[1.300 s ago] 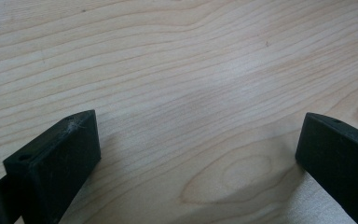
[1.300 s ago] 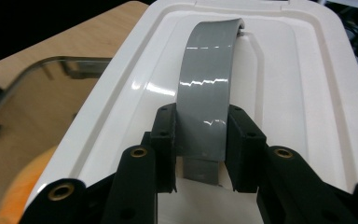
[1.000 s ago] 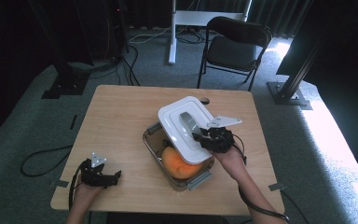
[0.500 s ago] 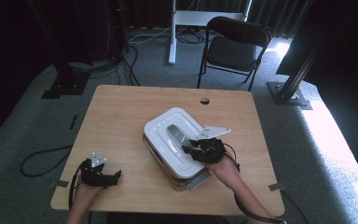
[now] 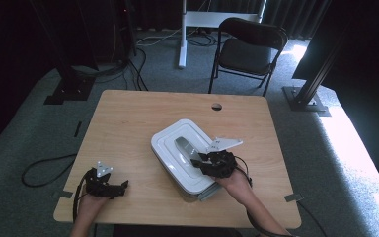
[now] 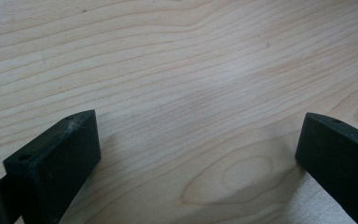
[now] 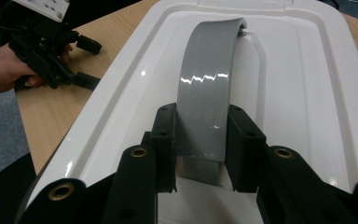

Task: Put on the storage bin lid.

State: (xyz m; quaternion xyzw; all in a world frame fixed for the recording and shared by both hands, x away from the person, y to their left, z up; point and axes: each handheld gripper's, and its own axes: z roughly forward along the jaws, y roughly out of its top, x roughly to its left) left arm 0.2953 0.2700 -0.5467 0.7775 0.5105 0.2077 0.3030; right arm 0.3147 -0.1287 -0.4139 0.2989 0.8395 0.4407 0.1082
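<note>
My right gripper (image 7: 200, 149) is clamped on the arched grey plastic handle (image 7: 205, 84) of the white rectangular plastic lid (image 7: 303, 93), its two black jaws pressing the handle's flanks with no gap showing on either side. In the high view that gripper (image 5: 197, 162) sits at about 5 o'clock from the table's middle, with the lid (image 5: 170, 140) lying flat over the white rectangular container (image 5: 190, 186) beneath it, so I judge the step in hand to be the seating of the lid on the box; whether its rim is fully down all round I cannot tell, since the near edge is hidden under my hand. A pale strip juts from under the container's near corner at about 5 o'clock; I cannot make out what it is. My left gripper (image 5: 121, 186) rests on the light wooden table (image 5: 128, 113) at about 8 o'clock, well apart from the container, and in the left gripper view its jaws stand wide with bare wood (image 6: 191, 93) between them and nothing held. The next move, as I see it, calls for letting go of the handle cleanly: spread the jaws enough to clear both flanks, then lift the gripper straight up and back toward 6 o'clock so the pads do not drag the lid askew. If the lid sits proud at one corner, a light downward press near the handle should come first. The left gripper could steady the container's side at 9 o'clock.
</note>
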